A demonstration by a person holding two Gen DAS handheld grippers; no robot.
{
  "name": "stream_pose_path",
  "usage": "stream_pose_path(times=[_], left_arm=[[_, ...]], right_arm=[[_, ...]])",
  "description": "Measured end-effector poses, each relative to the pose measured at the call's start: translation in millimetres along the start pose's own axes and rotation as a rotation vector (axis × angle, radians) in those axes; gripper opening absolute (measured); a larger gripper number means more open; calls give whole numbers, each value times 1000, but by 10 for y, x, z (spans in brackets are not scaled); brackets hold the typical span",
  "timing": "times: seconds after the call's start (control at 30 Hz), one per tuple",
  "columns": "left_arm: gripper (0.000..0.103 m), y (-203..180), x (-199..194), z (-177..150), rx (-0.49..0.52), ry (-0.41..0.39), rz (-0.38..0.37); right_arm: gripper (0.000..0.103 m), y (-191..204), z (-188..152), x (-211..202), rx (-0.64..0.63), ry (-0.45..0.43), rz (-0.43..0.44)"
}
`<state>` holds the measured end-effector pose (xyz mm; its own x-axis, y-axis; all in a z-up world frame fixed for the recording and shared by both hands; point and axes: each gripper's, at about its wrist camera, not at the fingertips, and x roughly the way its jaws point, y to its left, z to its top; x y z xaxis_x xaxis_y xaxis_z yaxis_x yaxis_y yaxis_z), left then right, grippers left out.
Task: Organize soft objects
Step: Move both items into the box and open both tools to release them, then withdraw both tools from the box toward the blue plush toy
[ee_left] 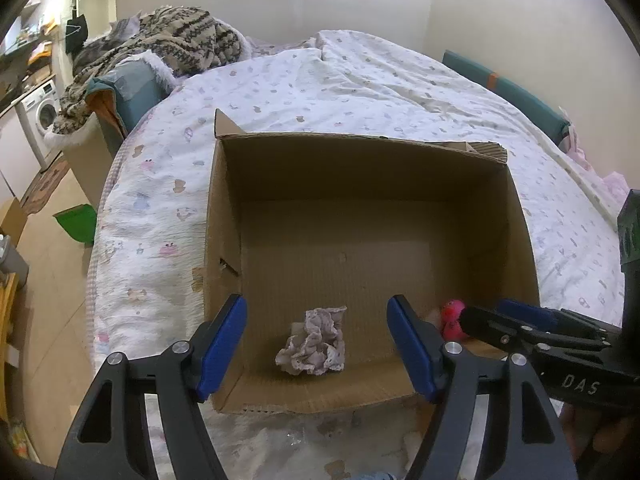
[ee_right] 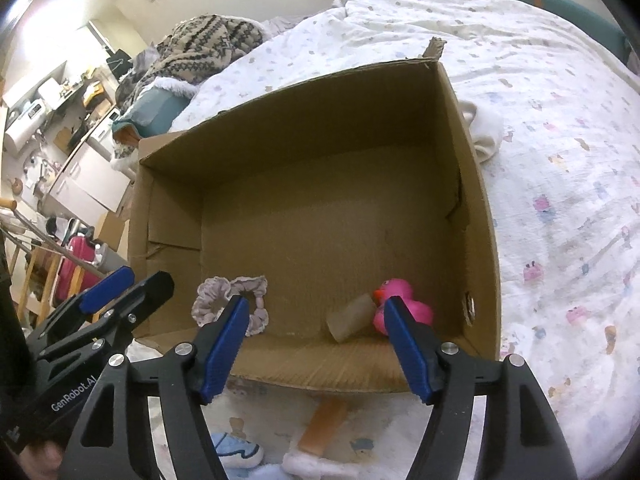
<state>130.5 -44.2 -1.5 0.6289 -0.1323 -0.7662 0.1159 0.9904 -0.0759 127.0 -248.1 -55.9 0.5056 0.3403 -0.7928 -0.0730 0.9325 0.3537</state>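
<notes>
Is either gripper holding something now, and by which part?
Nothing is held. The left gripper and right gripper are both open; the scrunchie and pink duck lie loose in the box.

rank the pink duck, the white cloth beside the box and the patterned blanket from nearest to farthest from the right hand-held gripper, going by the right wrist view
1. Pink duck, inside the box's near right corner, just past the right hand-held gripper.
2. White cloth, outside the box's right wall.
3. Patterned blanket, heaped far back on the left.

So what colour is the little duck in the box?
The duck is bright pink with an orange-red beak, clearest in the right wrist view.
</notes>
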Motion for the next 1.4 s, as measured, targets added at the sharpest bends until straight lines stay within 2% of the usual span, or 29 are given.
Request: stream_pose_path(times=[0.4,0.8,1.1,1.4], left_arm=[[70,68,-362,-66,21,-31,16],[70,212,-645,-360,-9,-11,37],[70,321,-816,-492,-44,0,46],[70,431,-767,-685,-98,77,41]], right_arm=[[74,12,-111,-417,-15,-61,-3],[74,-15,-367,-615,15,-51,-2],[74,68,-628,-639,8,-5,-8],[74,15,-741,-623,67,17,-8]])
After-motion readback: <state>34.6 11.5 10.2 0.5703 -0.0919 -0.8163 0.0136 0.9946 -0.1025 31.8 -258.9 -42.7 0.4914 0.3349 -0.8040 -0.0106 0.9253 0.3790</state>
